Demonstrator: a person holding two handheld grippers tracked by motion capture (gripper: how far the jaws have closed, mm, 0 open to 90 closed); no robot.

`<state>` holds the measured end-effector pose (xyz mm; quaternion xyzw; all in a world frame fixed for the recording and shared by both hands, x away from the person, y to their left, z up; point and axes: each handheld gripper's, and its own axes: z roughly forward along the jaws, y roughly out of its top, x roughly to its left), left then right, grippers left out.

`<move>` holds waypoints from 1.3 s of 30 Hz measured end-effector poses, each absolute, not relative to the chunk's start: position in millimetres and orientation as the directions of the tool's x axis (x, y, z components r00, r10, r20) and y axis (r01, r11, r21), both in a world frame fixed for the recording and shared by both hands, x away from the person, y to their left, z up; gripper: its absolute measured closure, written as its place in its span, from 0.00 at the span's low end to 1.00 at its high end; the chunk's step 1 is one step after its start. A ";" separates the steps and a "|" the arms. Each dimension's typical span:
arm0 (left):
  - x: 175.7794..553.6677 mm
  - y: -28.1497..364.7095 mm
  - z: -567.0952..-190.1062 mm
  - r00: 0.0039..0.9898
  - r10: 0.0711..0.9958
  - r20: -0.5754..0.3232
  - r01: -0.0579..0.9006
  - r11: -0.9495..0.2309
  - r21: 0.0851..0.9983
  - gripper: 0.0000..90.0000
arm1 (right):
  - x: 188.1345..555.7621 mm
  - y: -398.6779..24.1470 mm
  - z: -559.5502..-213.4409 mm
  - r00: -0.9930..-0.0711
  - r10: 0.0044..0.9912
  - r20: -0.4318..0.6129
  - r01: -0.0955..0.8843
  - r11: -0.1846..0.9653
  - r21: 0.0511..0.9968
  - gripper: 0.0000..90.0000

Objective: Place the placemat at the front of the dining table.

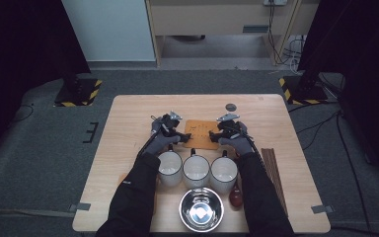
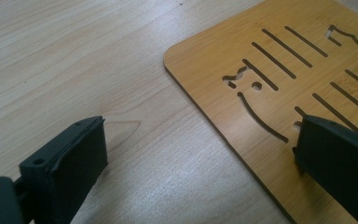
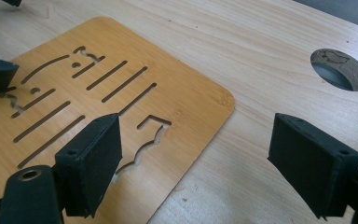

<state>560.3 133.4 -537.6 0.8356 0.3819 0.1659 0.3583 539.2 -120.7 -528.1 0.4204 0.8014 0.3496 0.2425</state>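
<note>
1. From the high view, the bamboo trivet [image 1: 202,134] lies flat mid-counter [image 1: 128,123], with the left tool [image 1: 183,137] at its left edge and the right tool [image 1: 213,136] at its right edge.
2. That view alone gives us three white mugs [image 1: 197,171], a steel bowl [image 1: 201,209], a dark spoon [image 1: 235,196] and chopsticks [image 1: 272,168] nearer the person.
3. Left gripper view: jaws wide apart, straddling the trivet's [image 2: 279,93] edge, one over bare counter [image 2: 74,56], one above the board, nothing pinched.
4. Right gripper view: the right tool [image 3: 214,165] spread apart, straddling the trivet's [image 3: 121,93] rounded corner, gripping nothing; a round hole [image 3: 340,70] in the counter beyond.
5. Cut-out pattern is cropped in both gripper views; whether the pads touch the board is hard to tell.
</note>
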 end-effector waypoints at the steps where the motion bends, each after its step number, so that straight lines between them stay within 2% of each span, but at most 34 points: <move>1: 560.2 133.4 -537.5 0.654 0.757 0.005 0.518 -0.453 0.725 0.01 | 538.2 -120.9 -528.0 -0.533 0.840 -0.101 0.504 0.411 0.760 0.19; 20: 559.4 132.8 -538.0 0.674 0.739 -0.010 0.520 -0.464 0.717 0.04 | 538.7 -120.9 -535.0 -0.534 0.839 -0.107 0.521 0.426 0.740 0.19; 24: 559.6 132.9 -538.1 0.661 0.750 -0.010 0.529 -0.456 0.716 0.03 | 540.2 -118.3 -536.1 -0.519 0.843 -0.141 0.496 0.432 0.753 0.18; 39: 562.3 131.6 -538.3 0.617 0.787 -0.008 0.553 -0.426 0.716 0.03 | 543.9 -118.7 -538.3 -0.505 0.853 -0.129 0.496 0.409 0.766 0.18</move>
